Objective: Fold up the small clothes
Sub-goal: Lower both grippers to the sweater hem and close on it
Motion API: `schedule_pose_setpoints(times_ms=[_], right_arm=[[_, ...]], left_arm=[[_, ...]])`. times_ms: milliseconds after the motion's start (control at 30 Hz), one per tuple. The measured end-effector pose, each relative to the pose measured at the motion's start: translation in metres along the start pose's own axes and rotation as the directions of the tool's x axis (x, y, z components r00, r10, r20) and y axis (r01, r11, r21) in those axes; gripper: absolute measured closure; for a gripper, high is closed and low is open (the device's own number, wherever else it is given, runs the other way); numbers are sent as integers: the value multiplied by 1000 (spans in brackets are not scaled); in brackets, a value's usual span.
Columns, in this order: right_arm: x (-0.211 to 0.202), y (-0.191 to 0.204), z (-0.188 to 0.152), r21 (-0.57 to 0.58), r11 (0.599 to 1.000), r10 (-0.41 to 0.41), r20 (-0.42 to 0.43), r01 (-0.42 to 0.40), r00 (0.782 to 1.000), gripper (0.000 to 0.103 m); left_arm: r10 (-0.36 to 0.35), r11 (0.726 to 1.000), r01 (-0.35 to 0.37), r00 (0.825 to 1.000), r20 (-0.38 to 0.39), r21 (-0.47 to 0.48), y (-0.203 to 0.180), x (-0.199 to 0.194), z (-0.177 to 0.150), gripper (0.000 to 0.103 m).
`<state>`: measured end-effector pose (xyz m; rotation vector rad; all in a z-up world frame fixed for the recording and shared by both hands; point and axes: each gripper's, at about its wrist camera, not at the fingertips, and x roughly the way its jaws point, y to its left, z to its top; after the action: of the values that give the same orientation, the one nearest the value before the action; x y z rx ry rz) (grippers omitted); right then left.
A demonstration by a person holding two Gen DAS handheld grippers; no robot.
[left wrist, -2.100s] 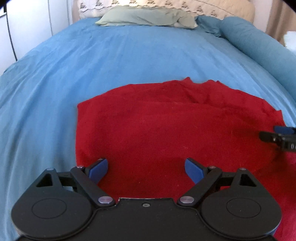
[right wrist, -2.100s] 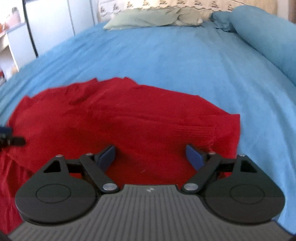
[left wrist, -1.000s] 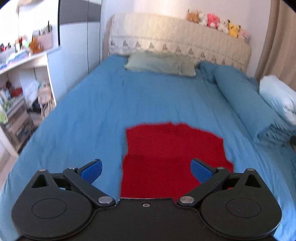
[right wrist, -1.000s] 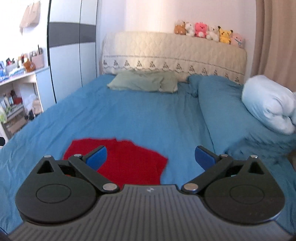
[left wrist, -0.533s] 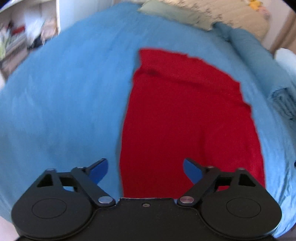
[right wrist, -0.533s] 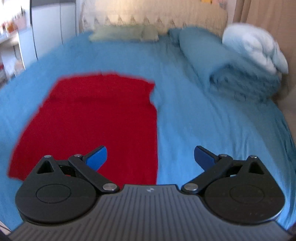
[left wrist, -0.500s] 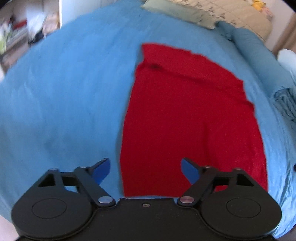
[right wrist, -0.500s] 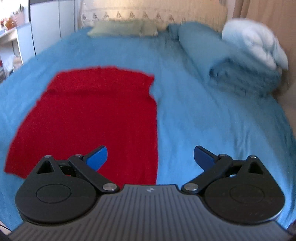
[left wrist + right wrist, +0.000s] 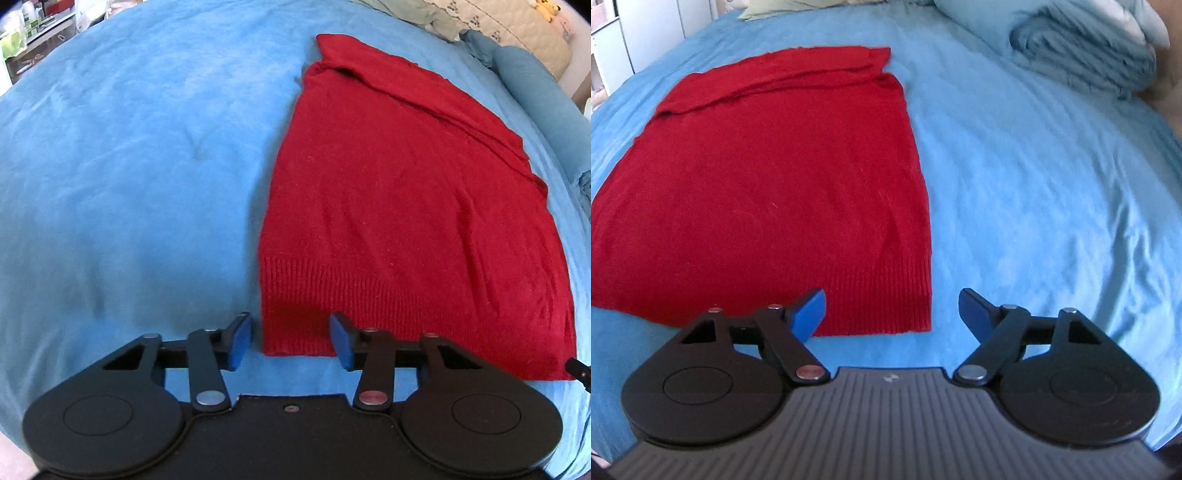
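The red sweater (image 9: 406,206) lies flat mid-bed (image 9: 129,147). Left tongs (image 9: 291,341), just closing, straddle one hem corner; right tongs (image 9: 892,314), wide and also closing, straddle the other. Neither grips yet. The knit looks soft and limp: take it by the ribbed hem corners.

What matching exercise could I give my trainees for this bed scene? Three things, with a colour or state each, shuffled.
Things:
1. sweater
2. bedspread
3. left gripper

States:
A. blue, covering the bed
B. jaws apart, astride the near left hem corner, not pressing it
C. red, lying flat with its ribbed hem nearest

Pairs: 1-C, 2-A, 3-B
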<state>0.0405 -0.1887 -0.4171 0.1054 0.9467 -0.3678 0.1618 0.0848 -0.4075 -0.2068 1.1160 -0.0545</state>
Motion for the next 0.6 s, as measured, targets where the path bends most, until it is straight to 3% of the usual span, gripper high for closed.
schedule_pose_setpoints(times_ms=[100, 233, 333, 433, 500, 600], right_arm=[[9, -8, 2, 10, 1000, 2, -32, -1, 999, 21], [20, -20, 6, 50, 999, 25, -58, -22, 998, 24], [23, -25, 9, 79, 995, 61, -78, -55, 995, 34], [25, -25, 16, 89, 991, 107, -95, -98, 990, 55], [27, -27, 21, 101, 987, 135, -107, -125, 985, 77], [26, -29, 30, 100, 983, 162, -116, -151, 980, 82]], left_arm=[[5, 1000, -5, 1000, 2, -4, -1, 1, 0, 66], [5, 1000, -5, 1000, -17, 1, -4, 5, 0, 82], [13, 1000, -12, 999, -41, 9, -6, 6, 4, 93], [25, 999, -24, 998, -57, 22, -11, 8, 8, 98], [32, 999, -30, 997, -64, 32, -13, 7, 10, 98], [30, 1000, -30, 997, -66, 10, -12, 0, 14, 98]])
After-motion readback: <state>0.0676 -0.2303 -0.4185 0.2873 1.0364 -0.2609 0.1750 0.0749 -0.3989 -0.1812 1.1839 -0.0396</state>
